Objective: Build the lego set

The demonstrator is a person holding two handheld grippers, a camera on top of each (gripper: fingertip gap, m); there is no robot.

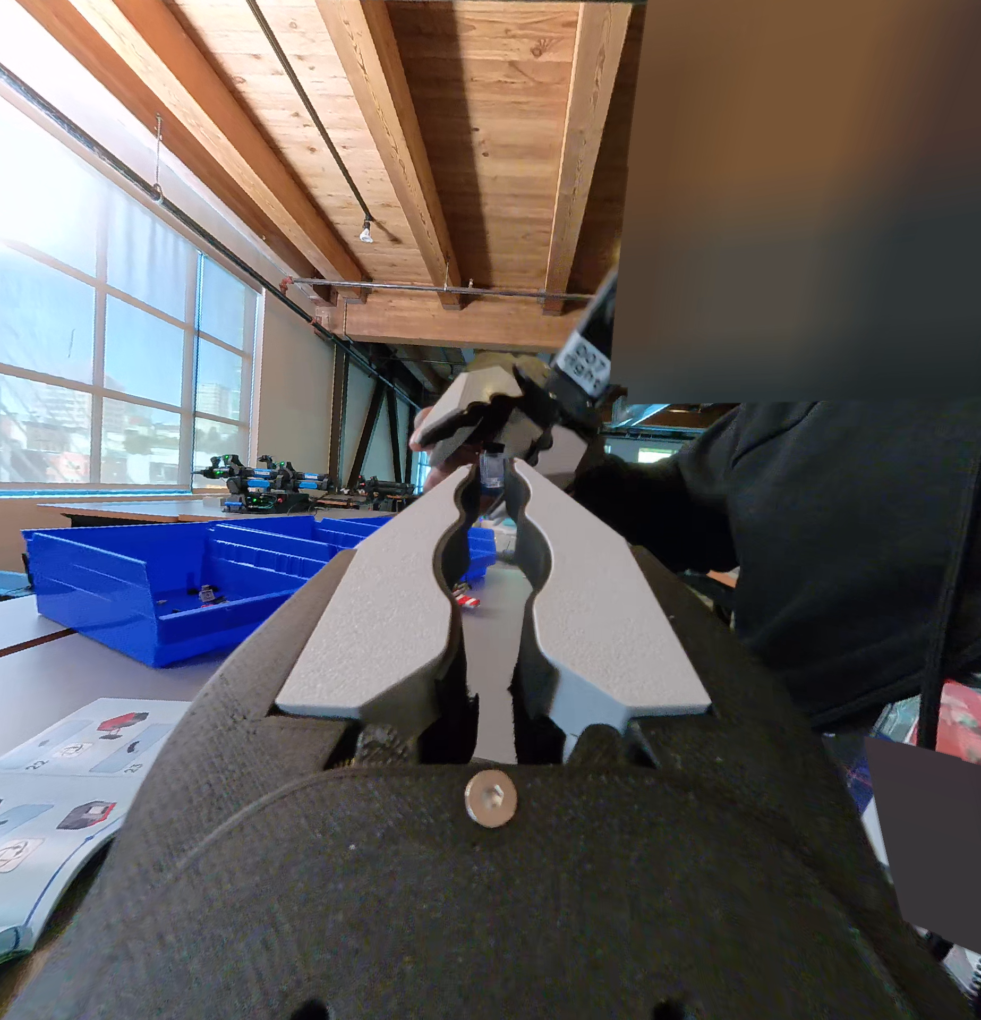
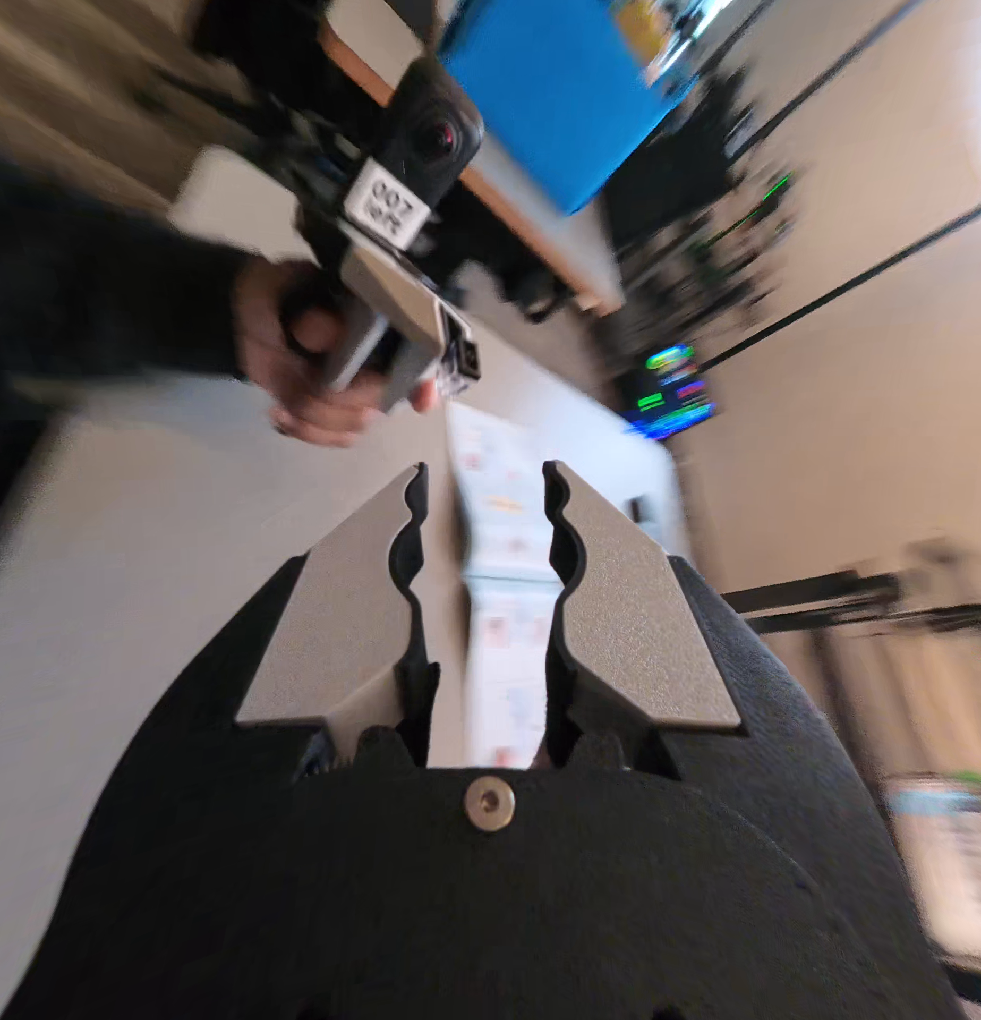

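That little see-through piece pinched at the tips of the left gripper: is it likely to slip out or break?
The small clear piece looks like smooth hard plastic, so it could well slip or twist. The left gripper pinches it only at the very fingertips, which leaves little margin. It looks tiny and probably light, so it seems unlikely to break. The right gripper is open and gives no support.

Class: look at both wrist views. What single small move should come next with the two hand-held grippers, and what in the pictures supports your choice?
Probably hold the left hand-held gripper steady and ease the right hand-held gripper back in. The left is pinching a small clear piece at its tips; the right's jaws are apart and empty, and its view is motion-blurred, over the instruction booklet.
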